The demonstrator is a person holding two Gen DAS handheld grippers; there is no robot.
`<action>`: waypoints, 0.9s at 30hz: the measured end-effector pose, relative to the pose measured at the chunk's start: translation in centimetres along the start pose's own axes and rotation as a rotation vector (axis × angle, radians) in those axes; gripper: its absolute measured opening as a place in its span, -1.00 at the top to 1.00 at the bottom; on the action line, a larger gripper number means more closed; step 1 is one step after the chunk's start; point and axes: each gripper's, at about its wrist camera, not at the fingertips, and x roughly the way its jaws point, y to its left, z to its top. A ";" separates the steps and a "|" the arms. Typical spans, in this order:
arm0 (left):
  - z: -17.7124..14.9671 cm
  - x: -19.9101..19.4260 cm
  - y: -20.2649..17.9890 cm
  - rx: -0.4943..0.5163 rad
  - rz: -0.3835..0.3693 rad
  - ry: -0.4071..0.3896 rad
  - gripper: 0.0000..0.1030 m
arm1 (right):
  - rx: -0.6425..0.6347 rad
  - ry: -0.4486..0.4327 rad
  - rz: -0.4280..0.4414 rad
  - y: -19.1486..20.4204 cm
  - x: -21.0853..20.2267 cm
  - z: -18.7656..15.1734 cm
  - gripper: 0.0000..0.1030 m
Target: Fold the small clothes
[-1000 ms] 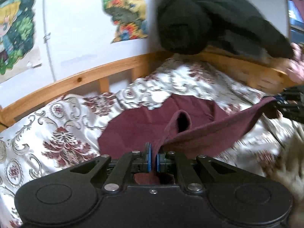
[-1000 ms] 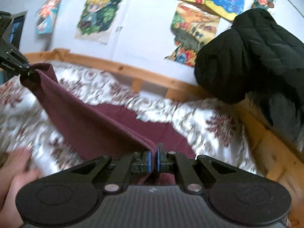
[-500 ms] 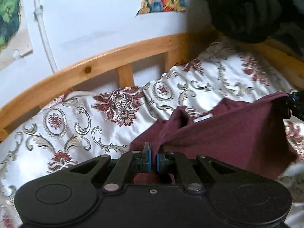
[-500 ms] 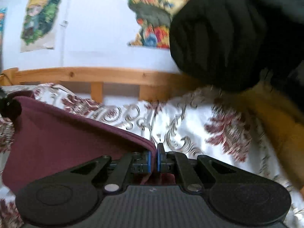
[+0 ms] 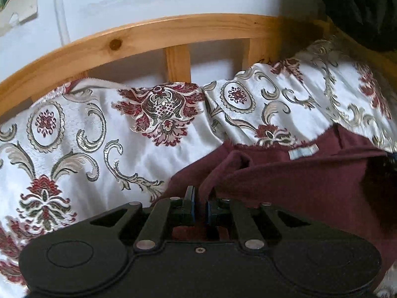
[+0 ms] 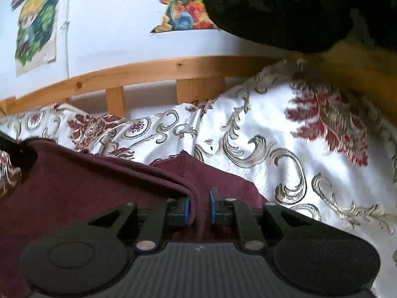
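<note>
A maroon garment [image 5: 297,181] lies folded over on the patterned bedspread [image 5: 99,134], with a small white label showing near its far edge. My left gripper [image 5: 199,204] has its blue pads slightly parted, and the garment's corner sits loosely between them. In the right wrist view the garment [image 6: 86,186] spreads to the left, and its rolled hem runs into my right gripper [image 6: 199,204], whose pads stand a little apart around it. The left gripper's tip [image 6: 15,149] shows at the left edge, at the garment's other corner.
A wooden bed rail [image 5: 173,37] with slats runs along the far side of the bed against a white wall with posters [image 6: 34,24]. A black jacket [image 6: 285,7] hangs over the rail at the right.
Both grippers have carried the garment's edge forward and down toward the bed rail, laying it over itself. The jaws of both have parted slightly from their earlier tight grip.
</note>
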 end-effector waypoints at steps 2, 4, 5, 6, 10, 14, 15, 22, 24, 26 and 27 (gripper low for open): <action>0.2 0.7 0.2 -0.039 -0.002 0.009 0.67 | 0.010 0.013 0.007 -0.5 0.1 -0.2 0.19; 0.0 0.9 0.8 -0.096 -0.030 -0.003 0.58 | 0.035 0.041 0.025 -1.1 0.1 -0.3 -0.07; -0.2 0.9 1.2 -0.131 -0.060 -0.023 0.40 | 0.048 0.051 0.038 -1.5 0.1 -0.4 -0.16; -0.3 0.8 1.7 -0.163 -0.093 -0.044 0.08 | 0.058 0.051 0.047 -1.7 0.1 -0.4 -0.33; -1.2 0.0 3.1 -0.229 -0.168 -0.112 -0.41 | 0.066 0.036 0.070 -2.2 -0.5 -0.1 -0.81; -2.2 -0.8 3.9 -0.235 -0.167 -0.114 -0.72 | 0.034 0.032 0.083 -1.8 -1.1 0.1 -0.99; -2.5 -1.0 4.0 -0.238 -0.163 -0.112 -0.75 | 0.020 0.041 0.079 -1.6 -1.0 0.1 -0.99; -4.1 -0.2 3.7 -0.236 -0.139 -0.024 -0.76 | 0.051 0.088 0.067 -1.6 -0.7 -0.7 -0.94; -4.3 0.2 3.5 -0.244 -0.121 -0.005 -0.69 | 0.062 0.085 0.056 -1.9 -0.8 -0.8 -0.83; -4.5 0.6 3.3 -0.236 -0.115 0.004 -0.43 | 0.080 0.084 0.051 -2.3 -0.7 -1.0 -0.63; -4.5 0.9 3.1 -0.229 -0.108 0.012 -0.14 | 0.093 0.090 0.052 -2.5 -0.5 -1.1 -0.44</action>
